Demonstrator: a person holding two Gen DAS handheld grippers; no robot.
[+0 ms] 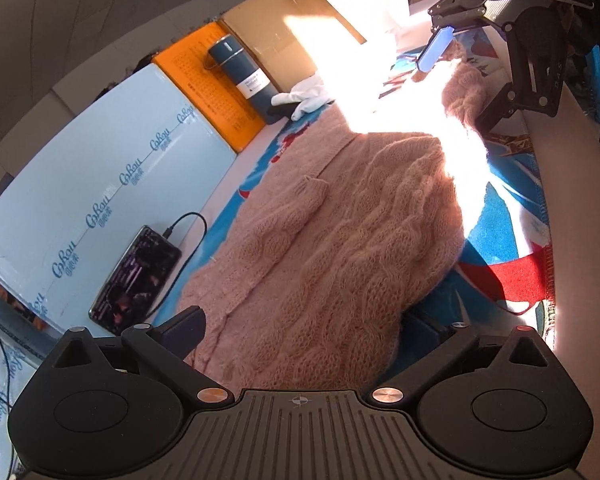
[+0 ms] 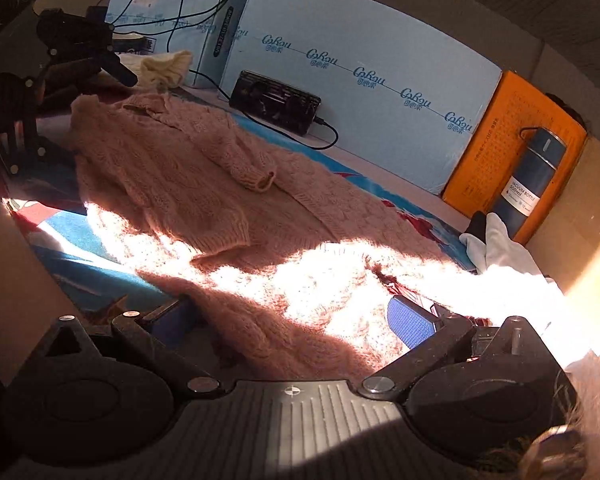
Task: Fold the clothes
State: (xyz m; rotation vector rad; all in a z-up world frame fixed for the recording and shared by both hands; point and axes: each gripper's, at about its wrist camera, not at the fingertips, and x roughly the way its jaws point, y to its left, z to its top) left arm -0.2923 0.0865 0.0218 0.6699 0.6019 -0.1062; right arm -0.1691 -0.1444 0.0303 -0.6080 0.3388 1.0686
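Left wrist view, left to right: phone (image 1: pixel 136 276) on its cable beside the blue box (image 1: pixel 100 184), then the pink sweater (image 1: pixel 340 240) spread over the patterned cloth (image 1: pixel 512 248) mid-bench. Left claw (image 1: pixel 300 328) spread wide around the near hem, not pinching. Right claw (image 2: pixel 296 316) also wide open astride the far end, in glare. Bottle (image 2: pixel 532 180) leans against the orange box (image 2: pixel 496 140) at the back edge.

Pink cable-knit cardigan (image 1: pixel 340 216) lies flat on the patterned blanket, both sleeves folded inward. Far hem overexposed by sunlight, probably flat.
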